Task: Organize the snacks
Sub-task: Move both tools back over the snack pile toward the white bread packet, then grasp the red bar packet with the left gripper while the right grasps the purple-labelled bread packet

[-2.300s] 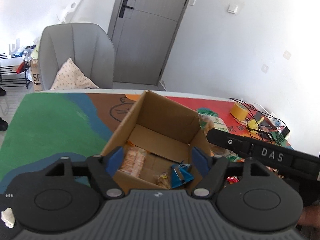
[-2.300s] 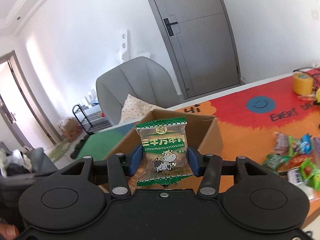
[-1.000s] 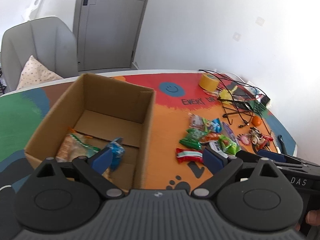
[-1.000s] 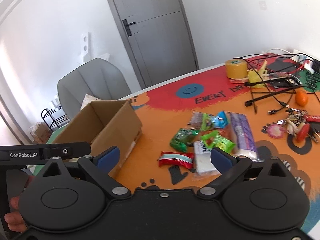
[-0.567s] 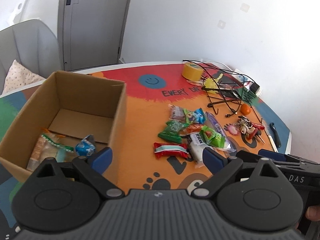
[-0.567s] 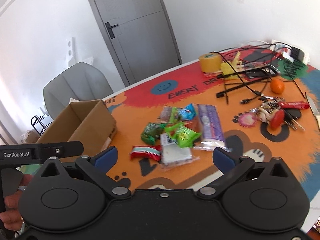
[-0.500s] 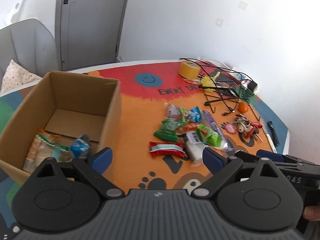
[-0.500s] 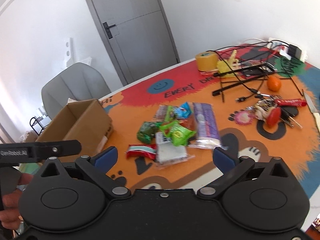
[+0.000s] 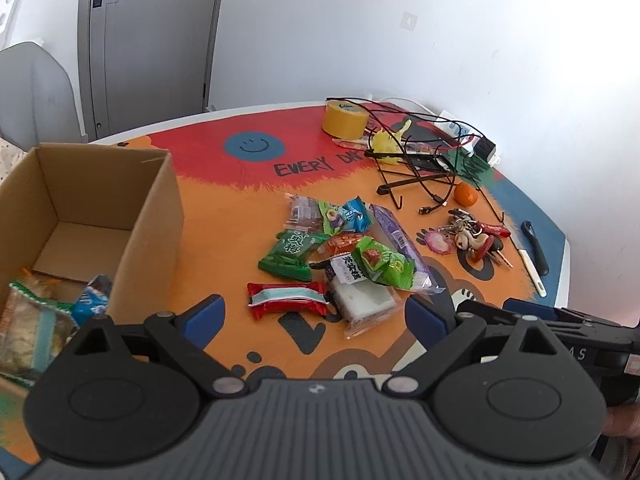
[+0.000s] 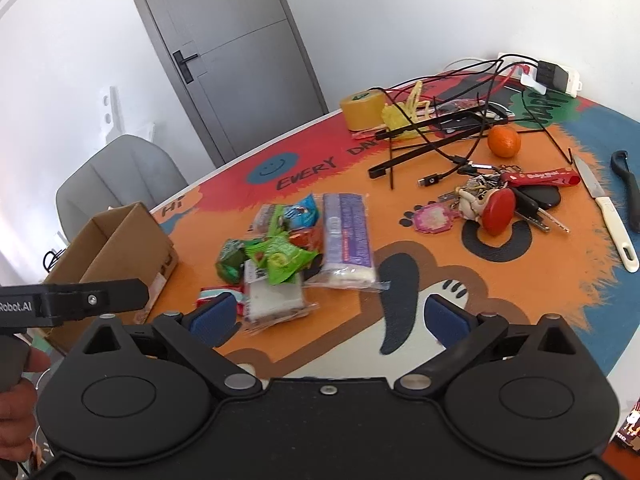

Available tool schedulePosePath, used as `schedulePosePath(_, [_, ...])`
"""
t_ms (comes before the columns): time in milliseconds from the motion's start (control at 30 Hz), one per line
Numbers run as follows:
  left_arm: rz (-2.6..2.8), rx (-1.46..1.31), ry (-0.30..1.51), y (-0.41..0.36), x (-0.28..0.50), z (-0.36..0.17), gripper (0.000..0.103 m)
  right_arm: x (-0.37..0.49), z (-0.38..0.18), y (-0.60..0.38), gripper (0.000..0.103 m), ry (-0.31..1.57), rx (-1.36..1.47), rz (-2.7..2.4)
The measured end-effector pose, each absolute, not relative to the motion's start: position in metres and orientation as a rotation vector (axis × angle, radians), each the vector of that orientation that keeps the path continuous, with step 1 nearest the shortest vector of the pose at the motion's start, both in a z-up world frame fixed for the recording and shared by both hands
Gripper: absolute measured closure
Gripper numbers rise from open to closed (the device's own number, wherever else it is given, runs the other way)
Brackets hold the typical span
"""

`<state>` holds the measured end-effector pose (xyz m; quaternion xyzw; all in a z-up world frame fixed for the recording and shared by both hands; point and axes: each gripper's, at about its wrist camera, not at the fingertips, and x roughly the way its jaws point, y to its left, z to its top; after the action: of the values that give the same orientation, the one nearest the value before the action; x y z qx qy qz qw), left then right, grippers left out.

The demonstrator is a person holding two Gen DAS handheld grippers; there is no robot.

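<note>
1. The left gripper and the right gripper both hang spread wide, holding nothing.
2. The snack pile lies on the table just ahead, right of the cardboard box.
3. Keys, an orange and cables lie beyond.
4. Only the left view shows packets inside the box.

Cardboard box cut by left frame edge; white packet partly hidden under 2 upper wrappers.
</note>
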<state>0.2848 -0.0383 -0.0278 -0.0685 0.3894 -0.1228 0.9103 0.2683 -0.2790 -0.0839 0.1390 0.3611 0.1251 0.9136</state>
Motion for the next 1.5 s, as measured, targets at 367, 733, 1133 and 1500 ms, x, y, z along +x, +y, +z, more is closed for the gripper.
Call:
schedulePosePath(367, [-0.218,-0.132,0.852,-0.045,0.319,-0.06,0.017,0.298,-0.101,-0.283,0.026,0.776,0.317,0.282])
schedulePosePath(733, [-0.186,-0.112,0.92,-0.047,0.348,-0.092,0.025,0.33,-0.11,-0.286,0.035,0.782,0.324,0.257])
schedulePosePath(1133, [-0.143,0.055,0.866,-0.068,0.343,-0.102,0.034,0.349,-0.117,-0.274,0.036,0.776,0.294,0.24])
schedulePosePath(1500, [-0.152,0.013,0.841,-0.058,0.339,-0.096,0.055,0.355,-0.127,-0.255,0.056,0.808,0.188,0.226])
